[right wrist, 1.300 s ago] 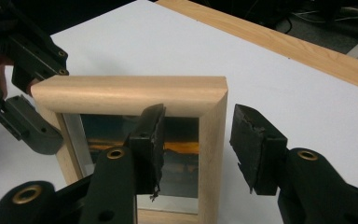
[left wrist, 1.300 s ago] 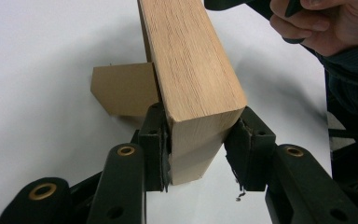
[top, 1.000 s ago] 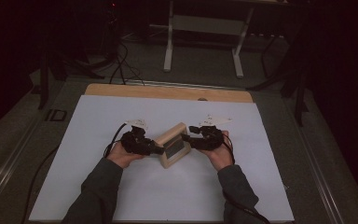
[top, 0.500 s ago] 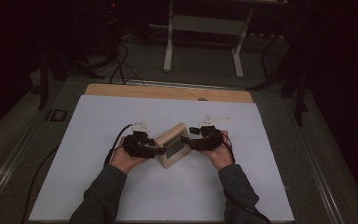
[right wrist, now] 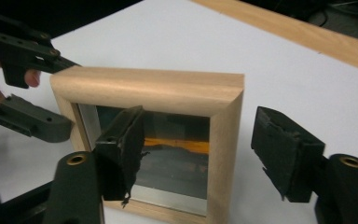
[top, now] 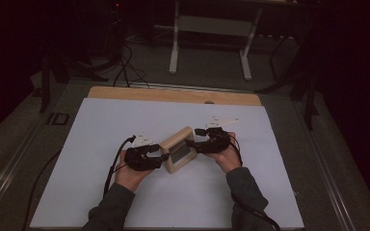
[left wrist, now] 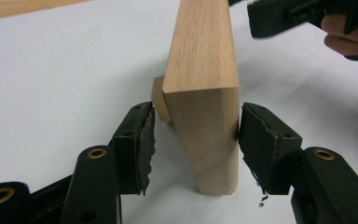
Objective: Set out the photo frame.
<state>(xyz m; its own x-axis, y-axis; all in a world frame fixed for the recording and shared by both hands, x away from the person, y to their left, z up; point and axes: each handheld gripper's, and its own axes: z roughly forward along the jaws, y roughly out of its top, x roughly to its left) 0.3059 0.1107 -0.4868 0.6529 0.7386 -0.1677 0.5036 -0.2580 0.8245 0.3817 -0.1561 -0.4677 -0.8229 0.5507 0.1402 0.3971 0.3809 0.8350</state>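
Note:
A small light-wood picture frame (top: 177,150) with a glass front stands upright on the white table sheet. My left gripper (top: 162,157) is at its left end. In the left gripper view the jaws straddle the frame's edge (left wrist: 200,93) with a gap at the left pad (left wrist: 142,140); they have just been opening. My right gripper (top: 192,143) is at the right end and has also just been opening. One of its pads (right wrist: 123,149) is in front of the glass and the other stands clear of the frame's side (right wrist: 223,140).
The white sheet (top: 101,144) covers a table with a wooden strip (top: 173,95) along its far edge. Beyond stand a white desk frame (top: 207,43) and floor cables (top: 125,62). Black cables trail from both grippers toward the person.
The left hand has shifted slightly toward the near edge of the table. The frame and the right hand stay in place.

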